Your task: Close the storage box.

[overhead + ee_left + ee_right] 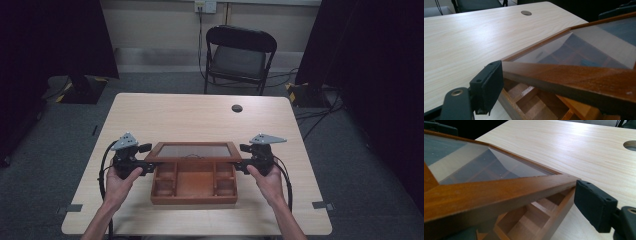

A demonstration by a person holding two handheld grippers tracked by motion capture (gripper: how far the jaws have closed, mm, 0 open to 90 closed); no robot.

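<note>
A pale wood-grain table [165, 112] carries a compartmented wooden box [194, 187].

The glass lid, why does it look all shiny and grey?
High view: the glass lid reflects dull room light, so the pane looks grey. Left gripper view: pale glare hides part of the wooden box beneath. Right gripper view: the nearest frame edge is soft, out of focus.

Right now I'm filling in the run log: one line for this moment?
box: open | glass lid: raised | left gripper: at lid's left edge | right gripper: at lid's right edge

Glossy wooden box [194, 182] (lid [584, 75] seemingly glass-paned) on matt wood-grain table [190, 112].
</note>
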